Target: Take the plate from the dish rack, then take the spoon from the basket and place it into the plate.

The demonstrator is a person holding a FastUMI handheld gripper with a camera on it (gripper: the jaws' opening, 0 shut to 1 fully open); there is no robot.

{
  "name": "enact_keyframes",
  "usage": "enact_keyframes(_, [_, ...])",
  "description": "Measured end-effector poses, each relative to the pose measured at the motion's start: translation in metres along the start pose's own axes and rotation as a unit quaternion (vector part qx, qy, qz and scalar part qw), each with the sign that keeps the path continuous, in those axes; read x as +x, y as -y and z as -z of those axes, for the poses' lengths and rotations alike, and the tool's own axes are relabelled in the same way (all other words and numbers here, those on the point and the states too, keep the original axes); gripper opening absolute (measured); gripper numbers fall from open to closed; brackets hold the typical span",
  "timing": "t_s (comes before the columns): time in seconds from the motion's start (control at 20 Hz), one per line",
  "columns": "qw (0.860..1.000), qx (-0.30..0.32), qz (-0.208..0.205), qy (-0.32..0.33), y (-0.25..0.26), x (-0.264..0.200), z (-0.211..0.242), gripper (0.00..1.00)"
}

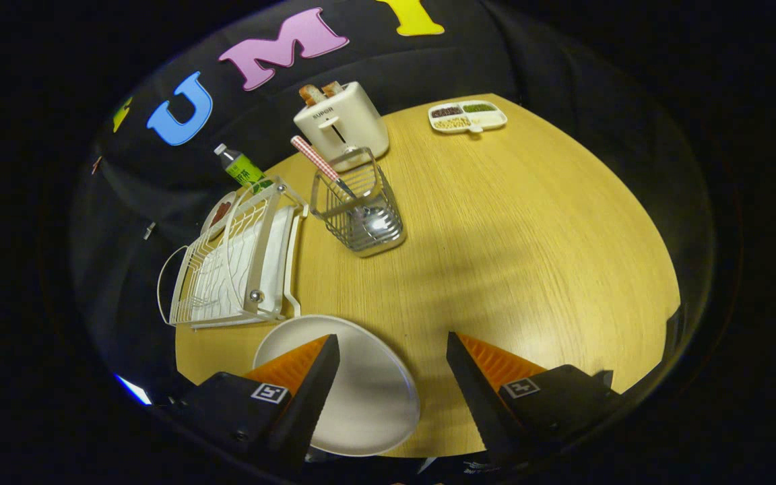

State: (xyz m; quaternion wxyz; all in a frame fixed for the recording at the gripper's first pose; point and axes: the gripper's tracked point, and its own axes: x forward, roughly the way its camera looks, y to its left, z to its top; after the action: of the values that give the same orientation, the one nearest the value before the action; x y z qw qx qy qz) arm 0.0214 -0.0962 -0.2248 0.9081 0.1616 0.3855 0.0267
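tool (393,347): two wedge-shaped fingers tapering to points | inner faces: finely ribbed, saw-toothed edges | mounts: blocky dark housings behind each finger | markings: one small square white tag with black pattern on each housing | fasteners: small screws on left housing

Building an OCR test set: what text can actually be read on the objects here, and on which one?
"SUPER": on the front of the toaster.
Bottle label: print there, too small and blurred to read.
Square markers on the gripper, whose fingers stand open above the plate: coded patterns, not words.
Nothing else legible.
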Motion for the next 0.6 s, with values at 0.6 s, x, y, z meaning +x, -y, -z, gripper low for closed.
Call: enact_keyframes(0.6, [0.978,-0.148,-0.002,0.146,-0.083,-0.021,-0.138,0.98])
